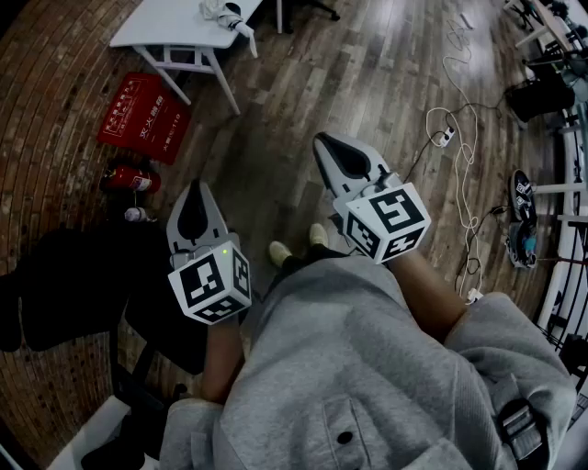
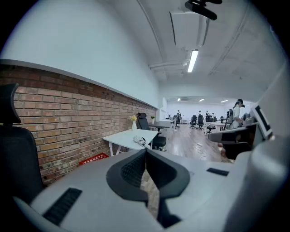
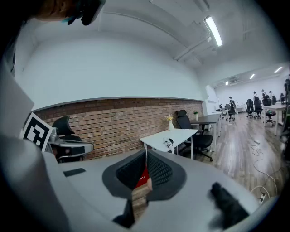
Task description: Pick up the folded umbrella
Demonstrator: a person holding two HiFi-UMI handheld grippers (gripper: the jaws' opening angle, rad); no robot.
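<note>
The folded umbrella is a pale bundle lying on a small white table at the top of the head view, far from both grippers. It also shows as the umbrella in the left gripper view and the umbrella in the right gripper view, small and distant on the table. My left gripper and right gripper are held out in front of the person's body over the wooden floor. Both point towards the table with jaws shut and nothing between them.
A brick wall runs along the left. A red sign and a fire extinguisher lie on the floor by it. A black office chair stands close at the left. White cables trail over the floor at the right. A vase stands on the table.
</note>
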